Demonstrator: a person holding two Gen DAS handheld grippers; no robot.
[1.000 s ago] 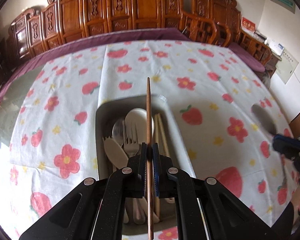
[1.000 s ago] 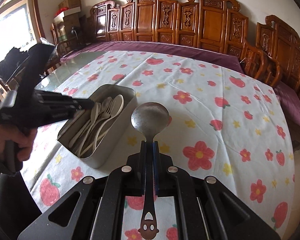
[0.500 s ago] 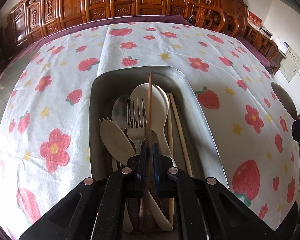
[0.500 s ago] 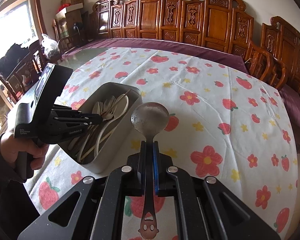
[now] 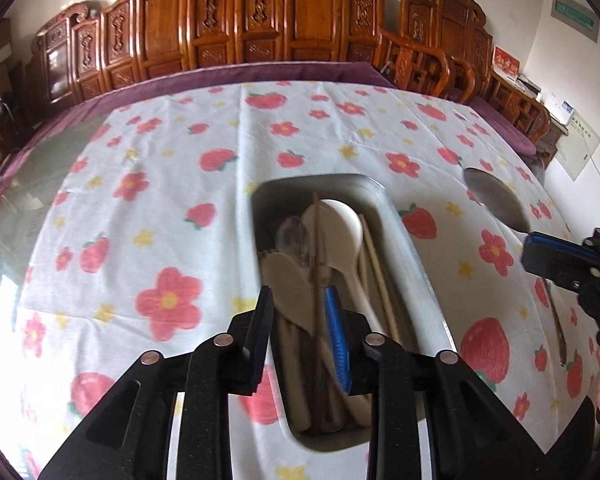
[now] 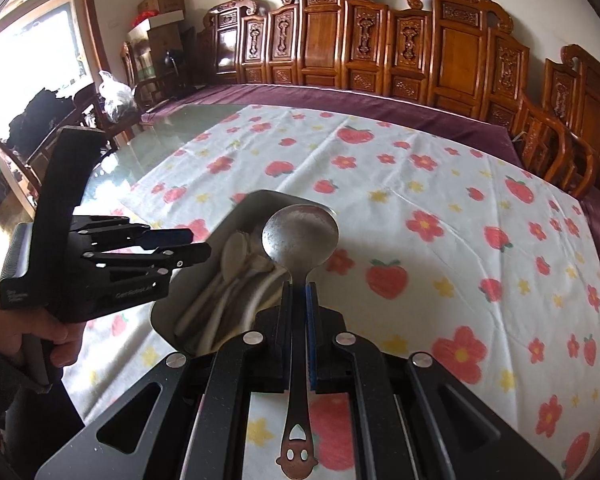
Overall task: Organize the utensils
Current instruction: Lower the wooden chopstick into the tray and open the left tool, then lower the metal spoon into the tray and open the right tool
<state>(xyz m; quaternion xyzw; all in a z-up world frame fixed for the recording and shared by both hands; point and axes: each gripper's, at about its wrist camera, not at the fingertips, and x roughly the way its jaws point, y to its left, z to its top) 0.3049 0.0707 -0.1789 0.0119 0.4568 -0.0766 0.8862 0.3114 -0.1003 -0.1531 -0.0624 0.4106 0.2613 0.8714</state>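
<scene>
Strawberry tablecloth, grey tray, pale spoons

Matt metal tray, glossy carved wooden chairs, printed cloth tablecloth, dull steel spoon.

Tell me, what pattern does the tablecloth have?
The tablecloth is white with red strawberries, red flowers and small yellow stars. The right wrist view shows it best.
</scene>
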